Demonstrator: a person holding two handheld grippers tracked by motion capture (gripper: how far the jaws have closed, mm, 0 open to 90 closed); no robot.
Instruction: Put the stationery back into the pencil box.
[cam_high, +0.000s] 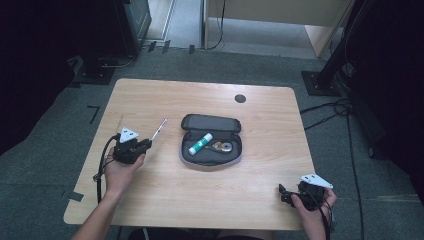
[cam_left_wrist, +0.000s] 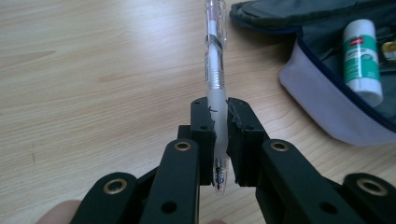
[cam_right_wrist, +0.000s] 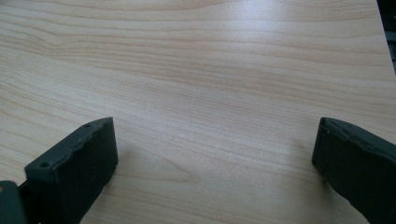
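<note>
My left gripper (cam_left_wrist: 219, 114) is shut on a clear plastic pen (cam_left_wrist: 215, 60), gripping its frosted end so the barrel sticks out ahead over the wood. From above, the same left gripper (cam_high: 146, 142) sits left of the case with the pen (cam_high: 159, 130) pointing up and to the right. An open grey pencil case (cam_high: 211, 141) lies mid-table, holding a white and green glue stick (cam_high: 199, 144) and a small metal item (cam_high: 223, 146). Low at the table's front right corner, my right gripper (cam_high: 283, 194) is open, its jaws wide apart over bare wood (cam_right_wrist: 212, 135).
The wooden table (cam_high: 210, 195) has a round cable hole (cam_high: 240, 98) near its far edge. The case's pale rim and glue stick (cam_left_wrist: 362, 56) lie to the right of the held pen. Cables and stand bases sit on the floor around the table.
</note>
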